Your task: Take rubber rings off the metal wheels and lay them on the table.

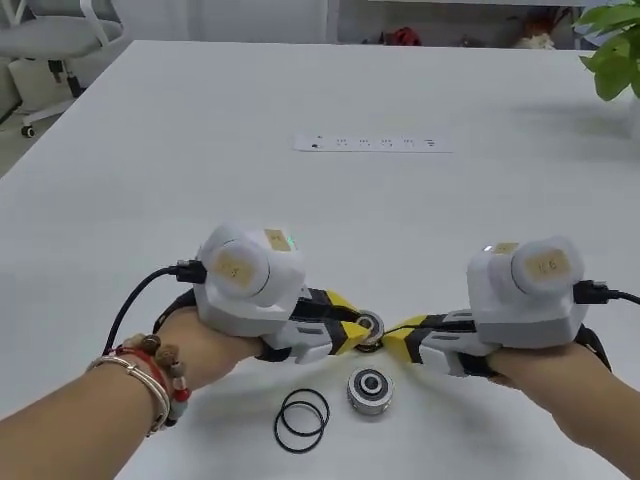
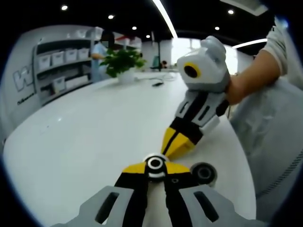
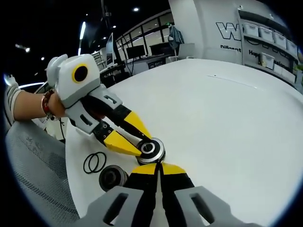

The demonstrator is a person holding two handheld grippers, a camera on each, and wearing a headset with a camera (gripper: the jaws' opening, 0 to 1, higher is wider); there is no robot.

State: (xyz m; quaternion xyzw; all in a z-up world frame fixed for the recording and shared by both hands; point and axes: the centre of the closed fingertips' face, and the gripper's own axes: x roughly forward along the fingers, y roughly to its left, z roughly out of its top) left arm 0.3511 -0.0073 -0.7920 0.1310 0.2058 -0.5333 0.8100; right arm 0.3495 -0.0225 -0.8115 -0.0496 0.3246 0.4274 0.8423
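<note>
My left gripper [image 1: 356, 331] is shut on a small metal wheel [image 1: 368, 328], held just above the white table [image 1: 300, 200]. In the left gripper view the wheel [image 2: 155, 163] sits between my yellow tips. My right gripper [image 1: 393, 334] faces it from the right, jaws shut, its tip touching the wheel's rim [image 3: 151, 148]. Whether it pinches the rubber ring I cannot tell. A second wheel [image 1: 370, 390] lies flat on the table below the grippers. Two black rubber rings [image 1: 302, 419] lie overlapping to its left.
A white power strip [image 1: 372, 144] lies flat at the table's middle, far from the grippers. A green plant [image 1: 612, 50] stands at the far right corner and an office chair [image 1: 60, 40] beyond the far left edge.
</note>
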